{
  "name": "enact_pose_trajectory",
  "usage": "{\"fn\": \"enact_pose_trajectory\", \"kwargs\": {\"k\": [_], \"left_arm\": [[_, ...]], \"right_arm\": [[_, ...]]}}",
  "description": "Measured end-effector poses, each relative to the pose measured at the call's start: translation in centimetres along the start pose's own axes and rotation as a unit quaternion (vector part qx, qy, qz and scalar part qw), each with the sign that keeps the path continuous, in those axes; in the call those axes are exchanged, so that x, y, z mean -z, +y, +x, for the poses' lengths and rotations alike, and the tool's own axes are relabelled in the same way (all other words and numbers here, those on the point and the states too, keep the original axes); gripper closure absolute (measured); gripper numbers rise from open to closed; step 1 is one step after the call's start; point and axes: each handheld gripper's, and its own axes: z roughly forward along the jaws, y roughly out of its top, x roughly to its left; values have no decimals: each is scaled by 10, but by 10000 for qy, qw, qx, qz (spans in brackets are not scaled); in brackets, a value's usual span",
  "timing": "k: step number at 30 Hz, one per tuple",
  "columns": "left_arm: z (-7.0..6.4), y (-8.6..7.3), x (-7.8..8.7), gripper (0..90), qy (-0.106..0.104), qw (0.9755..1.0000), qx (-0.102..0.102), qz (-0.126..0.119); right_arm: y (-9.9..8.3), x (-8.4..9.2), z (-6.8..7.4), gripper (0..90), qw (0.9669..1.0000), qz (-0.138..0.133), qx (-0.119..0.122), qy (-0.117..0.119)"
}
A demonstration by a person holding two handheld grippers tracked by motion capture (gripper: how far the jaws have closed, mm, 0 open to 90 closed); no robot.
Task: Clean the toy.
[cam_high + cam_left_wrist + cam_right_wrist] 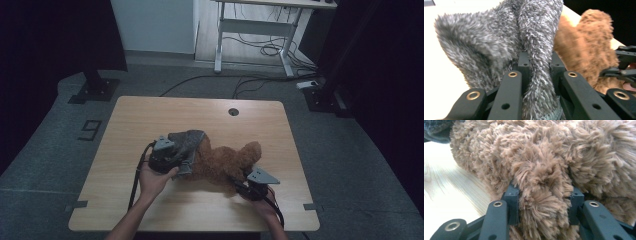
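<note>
Grey fuzzy cloth (499,47) pinched in left gripper (537,72) fingers, brown plush toy (544,170) pinched by right gripper (544,207), wooden table (150,115) from above

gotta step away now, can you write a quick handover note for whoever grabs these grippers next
Left gripper: shut on a fold of the grey fuzzy garment.
Right gripper: shut on a tuft of the brown plush toy.
Both lie mid-table, the garment bunched at the toy's left end.
Done: both things gripped.
Left: probably working the garment along the toy; how far on it sits can't be told.
</note>
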Motion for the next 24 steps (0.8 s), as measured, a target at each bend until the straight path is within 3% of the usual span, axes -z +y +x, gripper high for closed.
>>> {"fn": "enact_pose_trajectory", "kwargs": {"k": [5, 9, 17, 21, 24], "left_arm": [[12, -5, 8, 761, 110, 9999, 130, 2], [1, 0, 10, 759, -14, 10000, 62, -56], [-54, 34, 7, 759, -410, 9976, -482, -296], [-95, 55, -4, 759, -669, 9938, -841, -278], [-118, 63, -19, 759, -789, 9915, -1017, -169]], "right_arm": [[0, 0, 0, 559, 10000, -3, -12, 18], [0, 0, -1, 554, 10000, -3, -12, 21], [1, 2, -5, 555, 9999, 41, -46, 122], [0, 2, -5, 556, 9999, 28, -39, 127], [0, 2, -5, 556, 9999, 26, -44, 148]]}}
